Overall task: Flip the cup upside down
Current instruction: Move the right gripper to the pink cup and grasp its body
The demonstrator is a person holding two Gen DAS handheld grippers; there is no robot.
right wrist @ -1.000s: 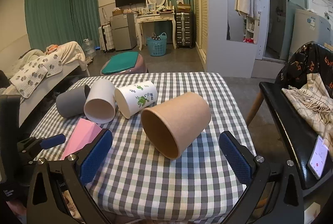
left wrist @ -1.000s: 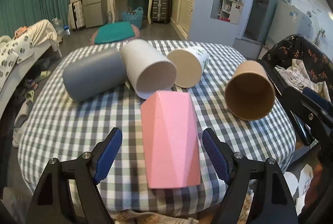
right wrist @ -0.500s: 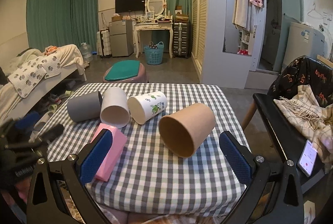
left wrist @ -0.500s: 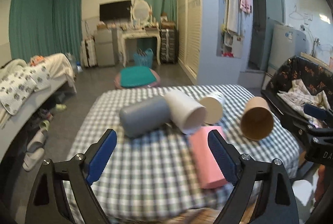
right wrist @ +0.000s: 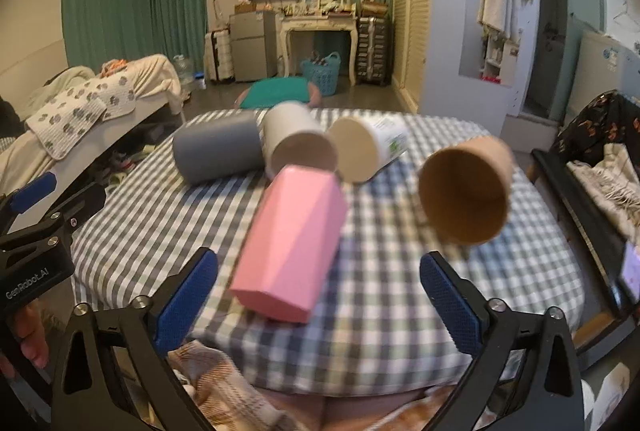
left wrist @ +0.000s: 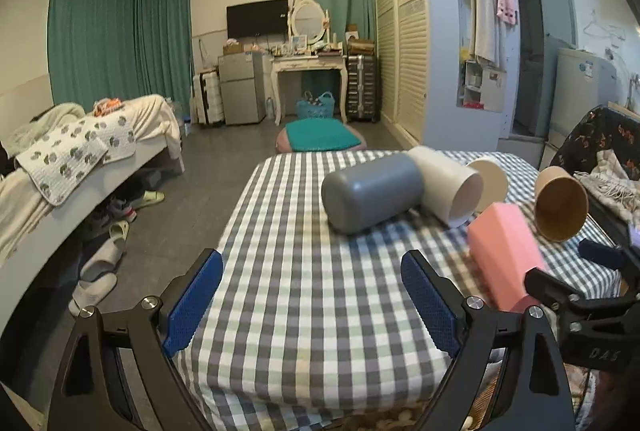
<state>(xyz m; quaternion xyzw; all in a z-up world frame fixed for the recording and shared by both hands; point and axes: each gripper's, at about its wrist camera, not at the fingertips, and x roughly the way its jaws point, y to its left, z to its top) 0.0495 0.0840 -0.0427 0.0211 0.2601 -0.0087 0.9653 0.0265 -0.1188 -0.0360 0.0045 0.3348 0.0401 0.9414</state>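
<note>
Several cups lie on their sides on a checked tablecloth (left wrist: pixel 304 287). A pink faceted cup (right wrist: pixel 290 245) lies nearest, its closed base toward me; it also shows in the left wrist view (left wrist: pixel 506 255). Behind it lie a grey cup (right wrist: pixel 218 151), a white cup (right wrist: pixel 298 145), a printed paper cup (right wrist: pixel 366 151) and a brown paper cup (right wrist: pixel 466 195). My right gripper (right wrist: pixel 320 301) is open and empty, just in front of the pink cup. My left gripper (left wrist: pixel 310 299) is open and empty over the table's left part, apart from every cup.
A bed (left wrist: pixel 80 159) with slippers under it stands to the left. A black chair (right wrist: pixel 592 167) with a scarf stands to the right, with a phone (right wrist: pixel 630 273) on it. A teal-cushioned stool (left wrist: pixel 320 137) stands beyond the table.
My left gripper has moved left, away from the pink cup, and now faces the table's left part. My right gripper has shifted left and now faces the pink cup instead of the brown cup.
</note>
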